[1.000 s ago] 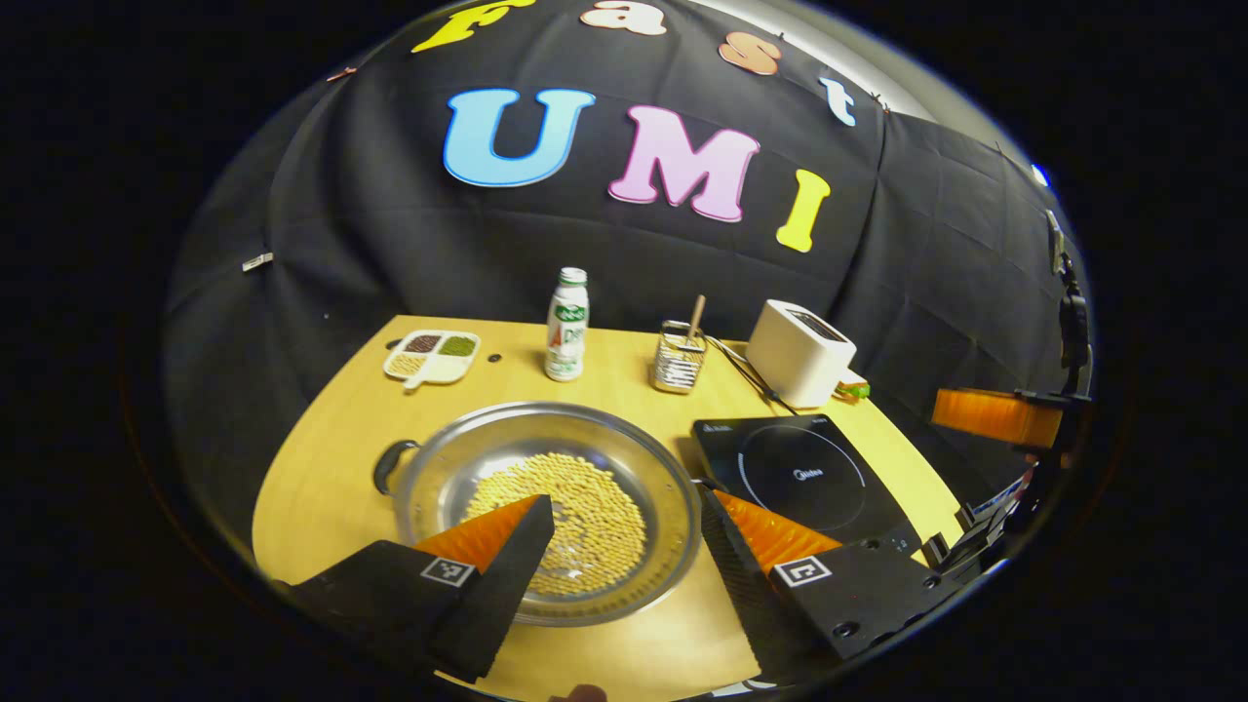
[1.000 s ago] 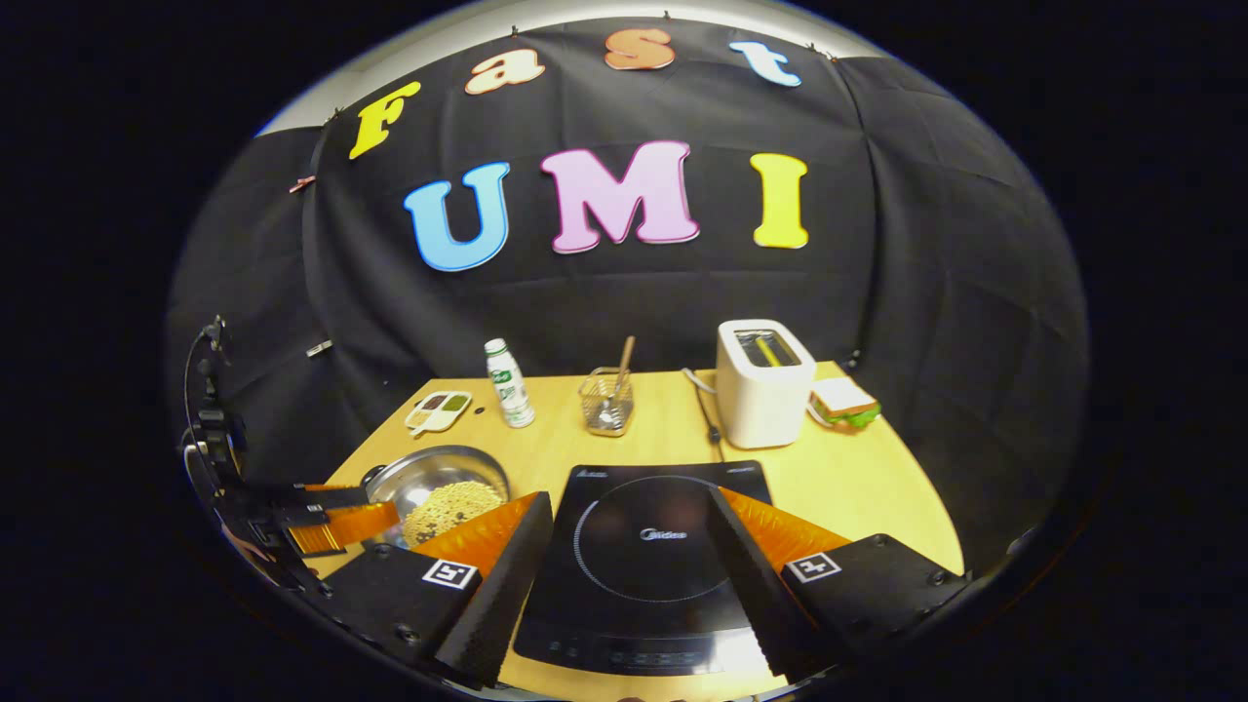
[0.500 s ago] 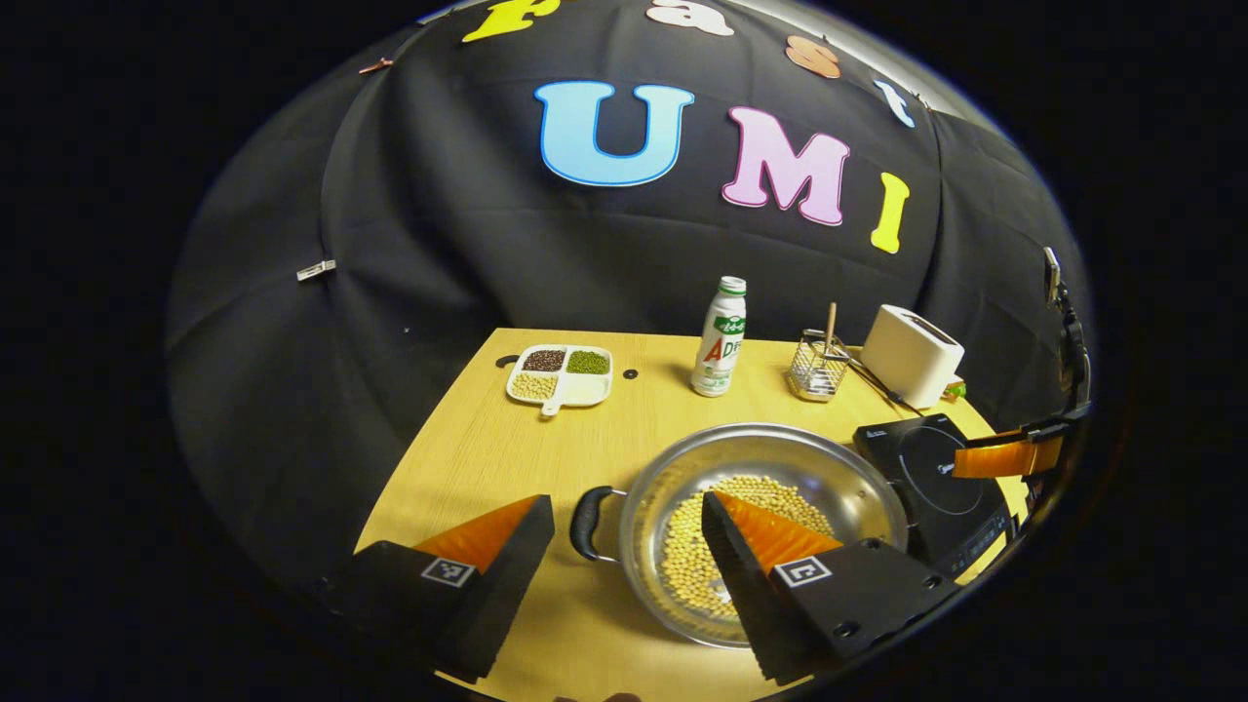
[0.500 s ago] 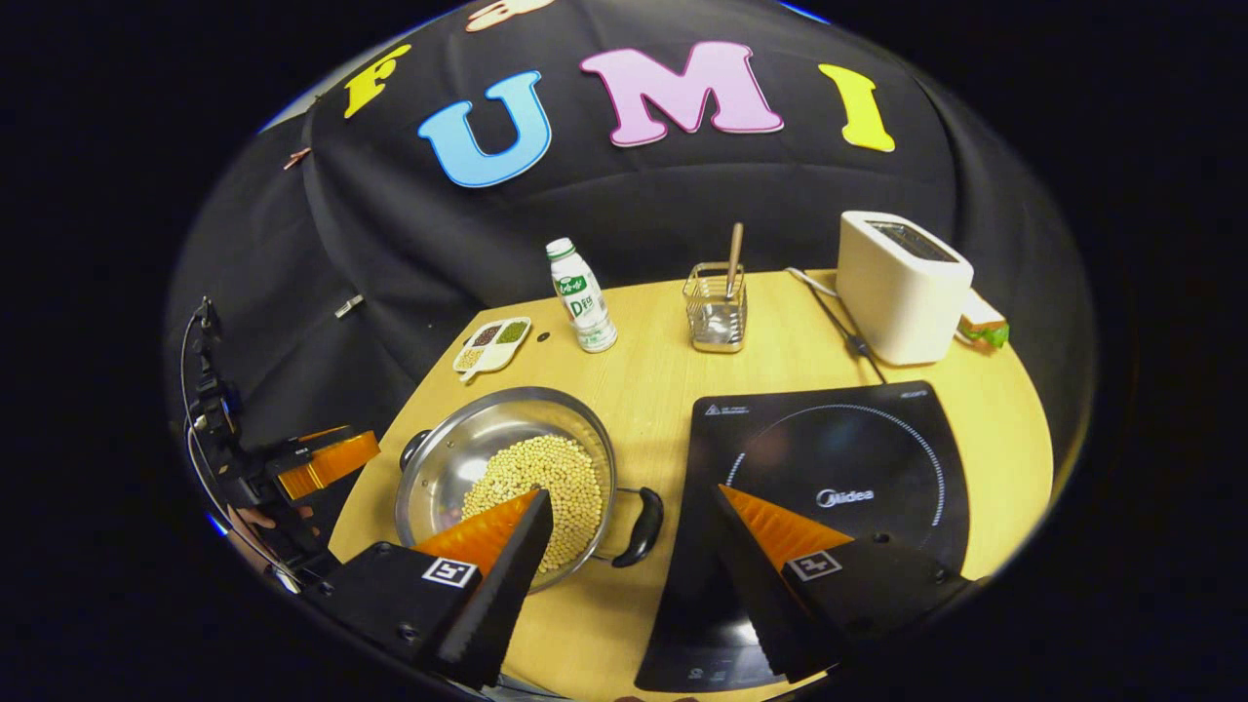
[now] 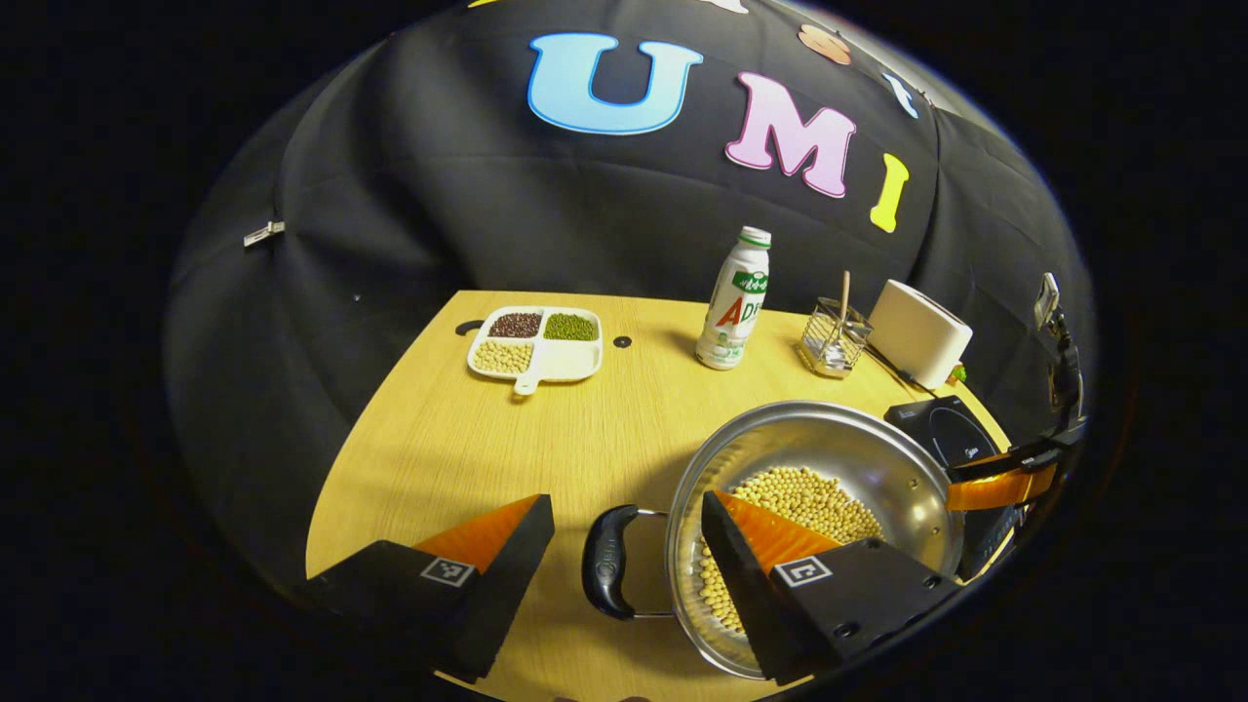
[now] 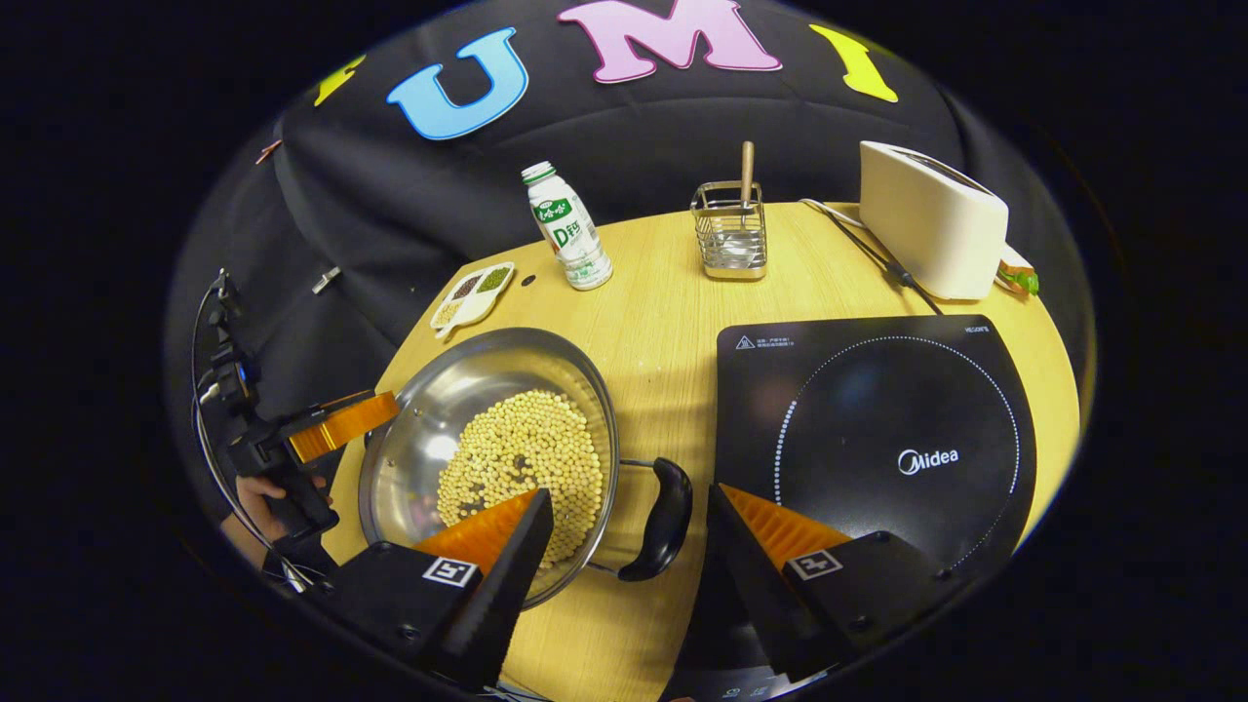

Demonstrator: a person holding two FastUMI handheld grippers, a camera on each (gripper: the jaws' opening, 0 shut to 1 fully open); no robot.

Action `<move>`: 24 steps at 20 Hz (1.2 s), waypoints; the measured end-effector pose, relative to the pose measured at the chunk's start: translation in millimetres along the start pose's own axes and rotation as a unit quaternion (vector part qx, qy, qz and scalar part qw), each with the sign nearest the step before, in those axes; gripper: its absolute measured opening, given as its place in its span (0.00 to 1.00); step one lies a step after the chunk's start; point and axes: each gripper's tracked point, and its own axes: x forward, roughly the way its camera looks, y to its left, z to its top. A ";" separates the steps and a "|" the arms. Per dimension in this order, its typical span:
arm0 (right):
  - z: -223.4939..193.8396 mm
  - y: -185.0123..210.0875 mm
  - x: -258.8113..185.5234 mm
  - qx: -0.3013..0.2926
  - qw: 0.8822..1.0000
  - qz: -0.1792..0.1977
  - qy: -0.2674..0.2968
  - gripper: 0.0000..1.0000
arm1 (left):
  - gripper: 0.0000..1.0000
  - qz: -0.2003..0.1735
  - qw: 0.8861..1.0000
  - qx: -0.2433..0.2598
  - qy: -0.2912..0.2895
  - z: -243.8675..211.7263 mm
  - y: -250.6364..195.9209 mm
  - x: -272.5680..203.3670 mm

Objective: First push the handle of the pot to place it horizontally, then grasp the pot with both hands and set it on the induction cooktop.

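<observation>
Two grippers flank one steel pot (image 6: 487, 439) of pale beans, which sits on the desk (image 6: 663, 292) just left of the black induction cooktop (image 6: 877, 429), not yet on it. The pot's two black loop handles point out to its left and right sides, which suits a lift from both sides at once.

In the left gripper view, the left gripper (image 5: 624, 526) hangs over the pot's left handle (image 5: 606, 573). Its jaws stand wide apart, one finger over bare desk and the other over the beans, with the handle in the gap between them. They appear to touch nothing.

In the right gripper view, the right gripper (image 6: 629, 522) is placed likewise at the pot's right handle (image 6: 663, 517), between pot and cooktop. Its jaws are also spread wide, straddling the handle and holding nothing.

Judging by this, each gripper is lined up to close on its own handle before the pot is carried across to the cooktop.

Behind the pot stand a bottle (image 6: 567, 229), a wire basket (image 6: 729, 239) and a white toaster (image 6: 931, 234).
</observation>
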 end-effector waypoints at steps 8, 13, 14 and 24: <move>-2.4 13.5 27.0 -0.008 1.000 -0.009 0.010 0.96 | 0.88 -0.045 0.997 -0.029 0.052 -28.2 -8.9 15.9; 8.7 11.7 47.6 -0.053 0.998 -0.030 0.008 0.80 | 0.77 -0.034 0.996 -0.041 0.068 -44.5 9.0 5.8; 8.8 15.1 52.1 -0.052 0.998 -0.025 0.012 0.74 | 0.72 -0.034 0.996 -0.044 0.075 -50.0 11.5 2.1; -0.8 19.8 81.8 -0.038 0.997 -0.017 0.067 0.67 | 0.68 -0.031 0.993 -0.055 0.101 -63.5 21.8 4.2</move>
